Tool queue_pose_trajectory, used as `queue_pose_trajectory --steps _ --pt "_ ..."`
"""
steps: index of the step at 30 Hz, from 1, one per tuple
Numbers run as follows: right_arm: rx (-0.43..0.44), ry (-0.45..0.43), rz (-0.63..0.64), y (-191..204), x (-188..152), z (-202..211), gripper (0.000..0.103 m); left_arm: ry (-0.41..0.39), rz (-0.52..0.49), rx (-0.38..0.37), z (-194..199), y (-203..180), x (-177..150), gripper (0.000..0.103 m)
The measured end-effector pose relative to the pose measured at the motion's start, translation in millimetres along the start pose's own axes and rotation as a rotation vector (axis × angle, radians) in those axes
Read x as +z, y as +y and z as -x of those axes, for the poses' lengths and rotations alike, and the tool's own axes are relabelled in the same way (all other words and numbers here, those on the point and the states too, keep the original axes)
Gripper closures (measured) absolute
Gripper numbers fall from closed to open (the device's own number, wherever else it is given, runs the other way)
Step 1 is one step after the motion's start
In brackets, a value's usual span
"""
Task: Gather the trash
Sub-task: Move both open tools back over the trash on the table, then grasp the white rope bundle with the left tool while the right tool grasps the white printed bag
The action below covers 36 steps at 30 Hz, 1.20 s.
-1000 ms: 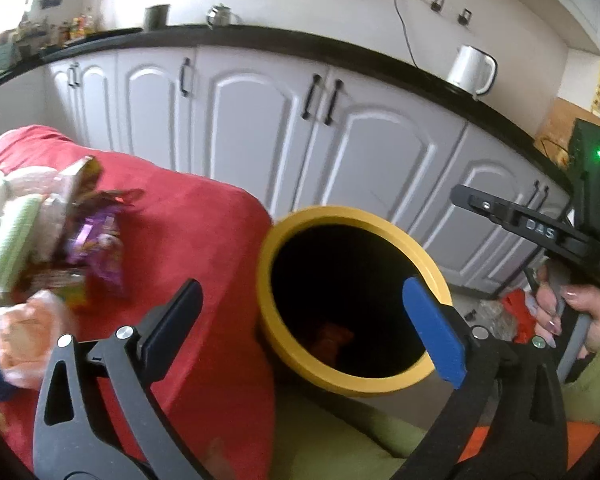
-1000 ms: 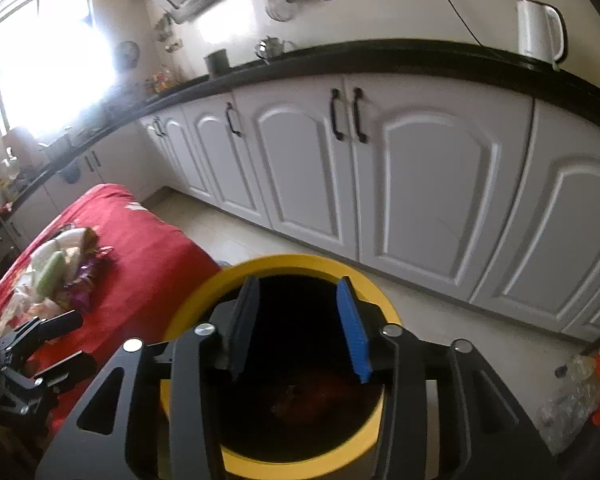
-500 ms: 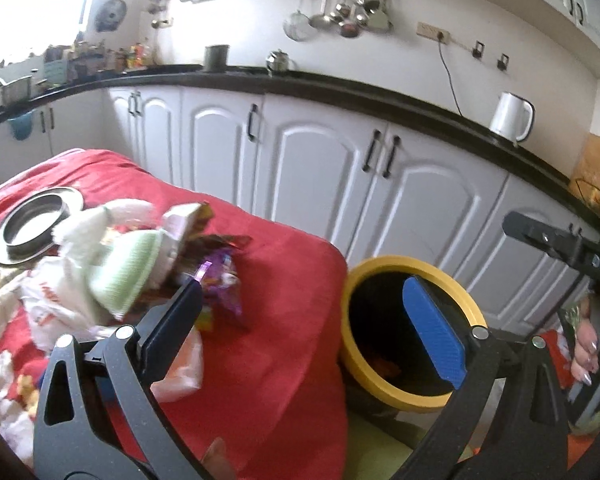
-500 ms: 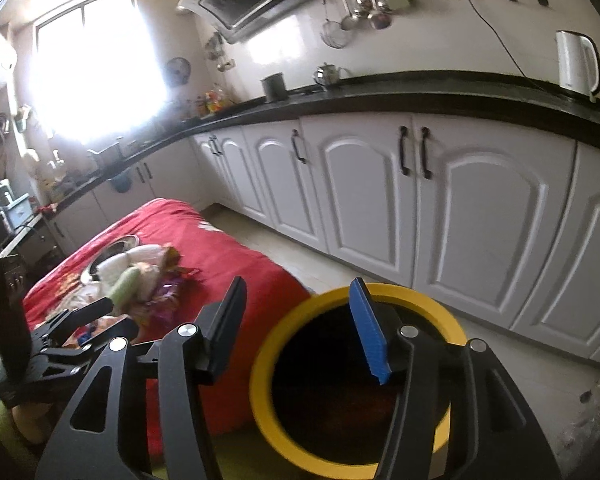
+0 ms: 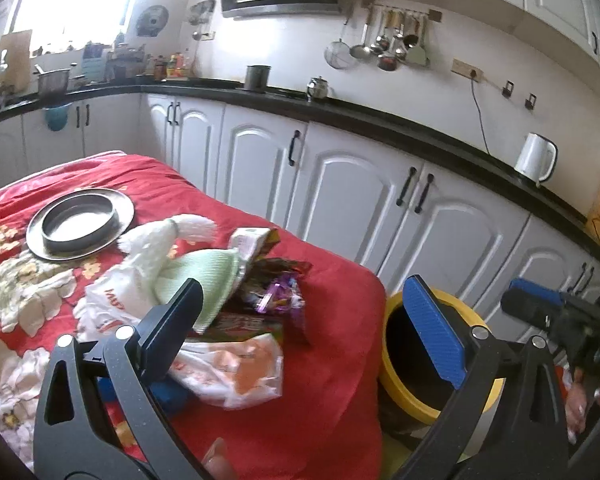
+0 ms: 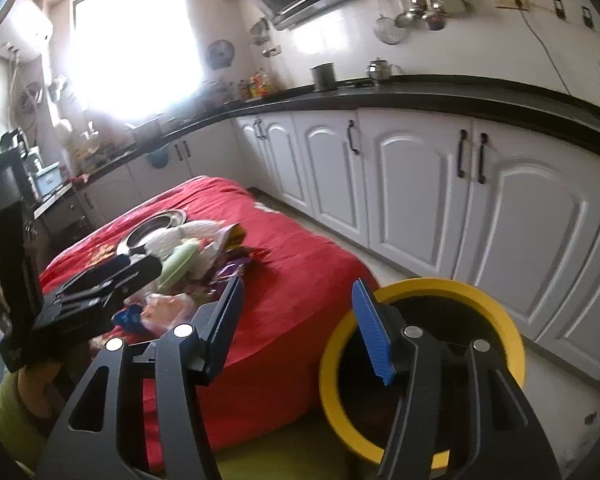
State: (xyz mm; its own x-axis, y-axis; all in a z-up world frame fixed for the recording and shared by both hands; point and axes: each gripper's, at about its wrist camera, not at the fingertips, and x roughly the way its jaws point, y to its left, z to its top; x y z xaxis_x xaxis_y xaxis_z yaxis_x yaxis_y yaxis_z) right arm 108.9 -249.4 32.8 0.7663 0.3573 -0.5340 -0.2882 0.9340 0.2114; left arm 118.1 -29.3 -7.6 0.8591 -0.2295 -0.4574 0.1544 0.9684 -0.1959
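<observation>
My left gripper (image 5: 300,328) is released, its jaws standing wide with nothing between them. It points down over the near part of the red-covered counter (image 5: 332,412). Just past its dark finger (image 5: 172,328) sits the trash pile (image 5: 236,304), toward the counter's right edge: a clear plastic bag with orange print (image 5: 236,372) nearest me, shiny purple and brown wrappers (image 5: 276,292) behind it, and a white bag with red lettering (image 5: 108,300) to the left. A pale green knitted piece (image 5: 204,276) and a white fluffy one (image 5: 160,240) lie on top of the heap. Farther back, toward the far left of the counter, rests a round metal dish (image 5: 80,224), apart from the pile.

My right gripper (image 6: 296,320) is empty too, and its jaws are opening. It hangs between the counter's right edge and the yellow-rimmed bin (image 6: 504,320), which stands on the floor just beside that edge. The bin's inside is dark; I cannot tell what lies in it. In the right view the left gripper's body shows at the left, over the pile, with a hand (image 6: 36,384) below it.

Beyond the counter runs a row of white cabinets (image 5: 364,192) under a black worktop (image 5: 380,120), with a white kettle (image 5: 536,158) at its right end.
</observation>
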Motion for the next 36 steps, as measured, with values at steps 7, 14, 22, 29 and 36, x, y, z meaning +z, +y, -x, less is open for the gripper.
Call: queue_pose_trajectory --steps 7,14,22,29,36 --pt "0.05 0.053 0.057 33 -7 -19 0.046 -0.013 0.063 0.04 5 31 3 0.011" --pt "0.097 0.104 0.091 62 -14 -37 0.046 -0.022 0.144 0.11 8 73 9 0.011" --pt "0.146 0.169 0.097 89 -17 -68 0.046 -0.021 0.184 0.179 4 115 24 0.011" --pt "0.175 0.231 0.087 104 -15 -106 0.047 0.056 0.193 0.182 -20 146 33 0.011" --pt "0.222 0.303 0.069 109 -17 -136 0.058 0.155 0.203 0.126 -54 162 40 0.011"
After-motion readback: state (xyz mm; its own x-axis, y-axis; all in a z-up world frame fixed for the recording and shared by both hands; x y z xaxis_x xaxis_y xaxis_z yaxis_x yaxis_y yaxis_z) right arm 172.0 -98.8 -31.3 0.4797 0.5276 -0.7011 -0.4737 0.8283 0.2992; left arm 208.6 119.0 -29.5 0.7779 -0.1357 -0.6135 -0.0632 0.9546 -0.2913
